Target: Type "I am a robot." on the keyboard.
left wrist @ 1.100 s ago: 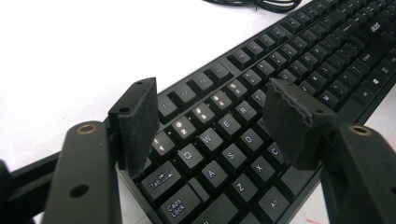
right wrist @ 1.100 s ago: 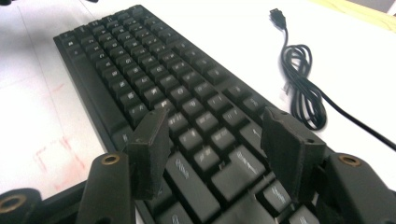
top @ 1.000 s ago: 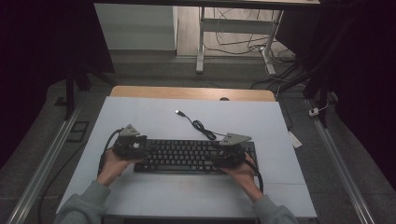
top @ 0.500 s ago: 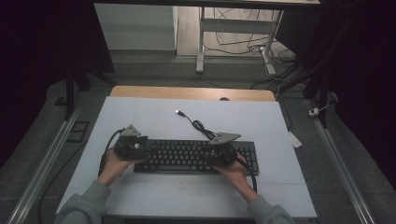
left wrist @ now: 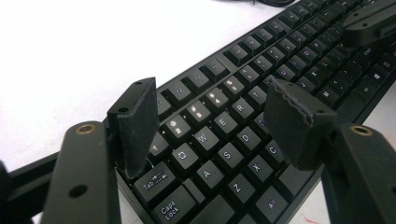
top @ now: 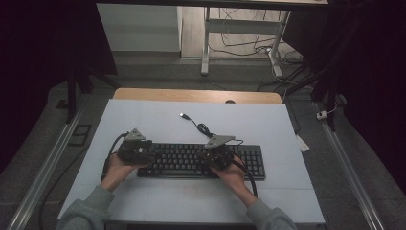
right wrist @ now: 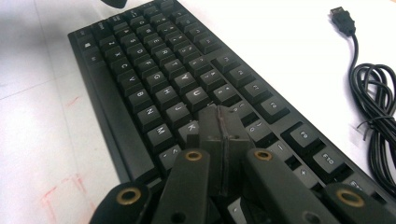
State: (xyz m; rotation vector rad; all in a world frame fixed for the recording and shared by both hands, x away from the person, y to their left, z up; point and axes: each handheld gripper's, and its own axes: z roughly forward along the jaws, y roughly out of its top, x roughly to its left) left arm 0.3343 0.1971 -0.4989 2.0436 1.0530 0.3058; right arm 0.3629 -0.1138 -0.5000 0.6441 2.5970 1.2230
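Since the earlier high view the right gripper (top: 218,154) has travelled leftward along the keyboard (top: 201,160), from its right-hand end toward the middle, and its jaws have just been closing; in the right gripper view they now meet pad to pad with nothing between them, poised over the keys around K and M. The left gripper (top: 136,149) has kept its place at the keyboard's left end; its jaws stand wide apart, one pad (left wrist: 136,126) near the Tab key and the other above the lower letter row, gripping nothing.

Judged from this, the work looks like pressing keys with the closed right tip while the left waits or steadies the board; whether any key is actually down cannot be told, and nothing shows which keys remain to be pressed, so the work seems to be at an early or middle stage.

The keyboard lies flat, roughly centred near the front edge of a pale sheet (top: 143,120) covering the table; its cable (top: 203,128) loops behind it and ends in a loose USB plug (top: 183,115), unplugged; faint red marks show on the sheet in the right gripper view. A strip of wooden tabletop (top: 191,95) peeks out beyond the sheet; the room around is dim, with a table leg (top: 206,48), tangled wires on the floor and metal rails (top: 43,167) at either side.
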